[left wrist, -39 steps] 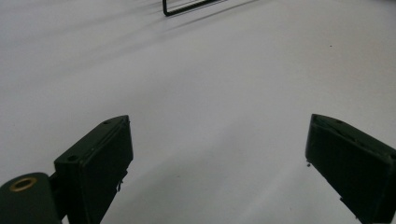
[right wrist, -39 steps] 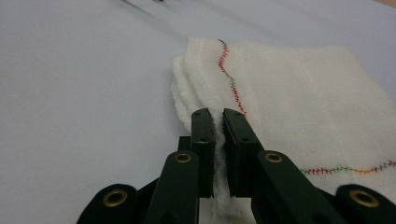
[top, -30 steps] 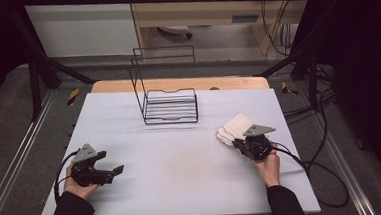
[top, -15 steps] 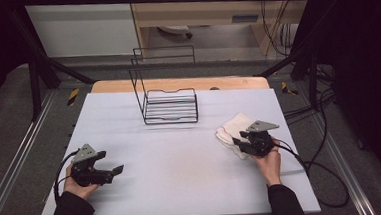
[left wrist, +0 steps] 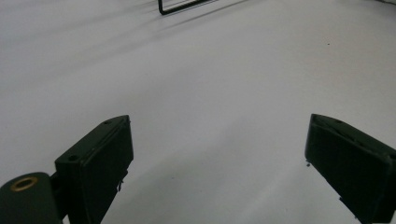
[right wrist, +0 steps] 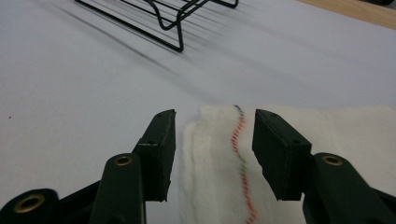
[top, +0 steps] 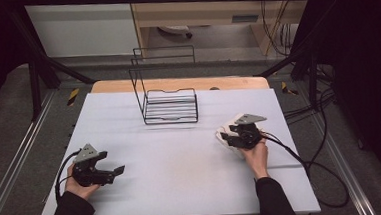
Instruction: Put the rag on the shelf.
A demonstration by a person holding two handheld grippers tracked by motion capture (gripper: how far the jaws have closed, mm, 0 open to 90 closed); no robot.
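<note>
1. While the table (top: pixel 182 163) carries all items, the wire rack (top: pixel 171 106) at its far middle stands bare, so nothing is stowed yet, if stowing is the aim.
2. The white cloth (right wrist: pixel 224 163) lies folded flat near the right edge.
3. The right gripper (right wrist: pixel 212 144) has just been opening; its jaws straddle the cloth fold without pressing, so it lies released.
4. The left gripper (left wrist: pixel 219 158) rests idle, jaws wide apart on nothing.

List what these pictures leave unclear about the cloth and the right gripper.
- Cloth, high view: the right gripper covers most of it, so its outline is hidden.
- Cloth, right gripper view: cut off by the bottom and right edges; the stitching is blurred.
- Right gripper: its jaws have just been opening and straddle the cloth's fold; whether the pads touch it is unclear.
</note>
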